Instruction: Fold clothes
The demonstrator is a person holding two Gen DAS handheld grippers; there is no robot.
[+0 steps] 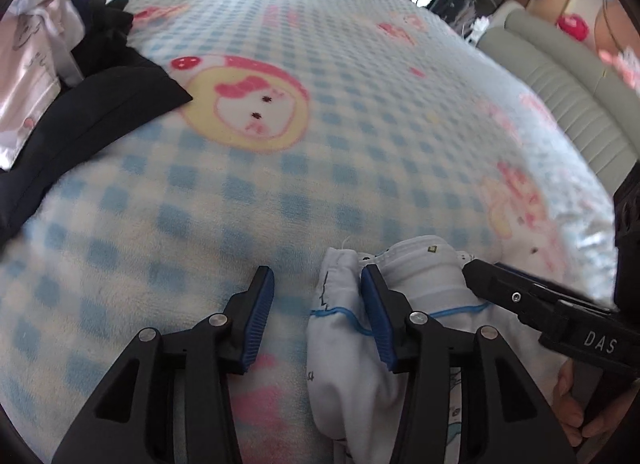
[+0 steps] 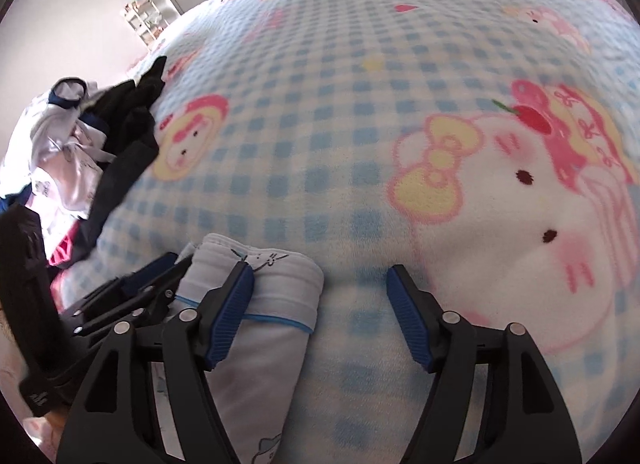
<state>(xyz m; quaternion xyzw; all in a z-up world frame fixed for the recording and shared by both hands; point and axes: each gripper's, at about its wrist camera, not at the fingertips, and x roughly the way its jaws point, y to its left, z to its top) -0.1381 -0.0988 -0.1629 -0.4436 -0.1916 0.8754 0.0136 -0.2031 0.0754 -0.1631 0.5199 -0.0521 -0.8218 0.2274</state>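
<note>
A small white garment (image 1: 348, 344) with a thin blue trim lies folded on the checked blanket. My left gripper (image 1: 318, 304) is open just above it; its right finger (image 1: 376, 316) rests over the cloth, and one fold lies in the gap. In the right wrist view the same white garment (image 2: 280, 288) sits under my left finger (image 2: 230, 316). My right gripper (image 2: 320, 304) is open, with blanket showing between its fingers. Each gripper appears in the other's view: the right gripper (image 1: 520, 296) and the left gripper (image 2: 132, 292), close on either side of the garment.
A pile of loose clothes lies to the left: a black garment (image 1: 100, 104) (image 2: 128, 144) and white and pink pieces (image 1: 24, 64) (image 2: 60, 152). The blue-and-white checked blanket (image 1: 320, 168) (image 2: 340, 124) stretches ahead. A grey padded headboard (image 1: 560, 84) borders the right. A hand (image 1: 572, 404) holds the right gripper.
</note>
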